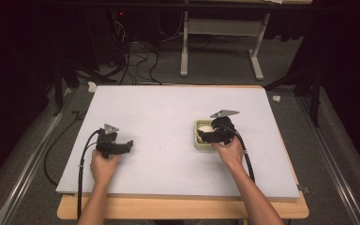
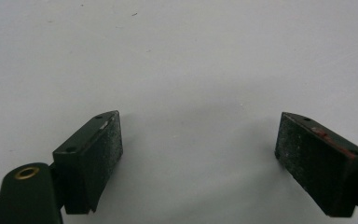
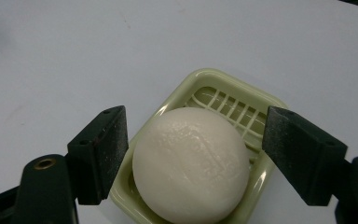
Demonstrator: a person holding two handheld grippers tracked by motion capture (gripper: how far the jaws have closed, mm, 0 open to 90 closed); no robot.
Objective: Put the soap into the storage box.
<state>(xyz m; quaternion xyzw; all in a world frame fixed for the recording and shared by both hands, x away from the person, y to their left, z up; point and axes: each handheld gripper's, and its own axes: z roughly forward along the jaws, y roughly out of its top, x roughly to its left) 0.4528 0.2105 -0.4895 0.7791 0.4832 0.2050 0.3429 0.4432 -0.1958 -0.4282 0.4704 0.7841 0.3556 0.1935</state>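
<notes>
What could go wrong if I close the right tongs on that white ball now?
1. The white ball is round and smooth-looking; the right tongs flank it with gaps on both sides, so an off-centre squeeze could squirt it out.
2. It looks soft like dough, so a hard pinch may dent it.
3. The green tray sits loose on the table; a low jaw could catch its rim and drag or tip it, and the left tongs are open, not steadying it.
</notes>
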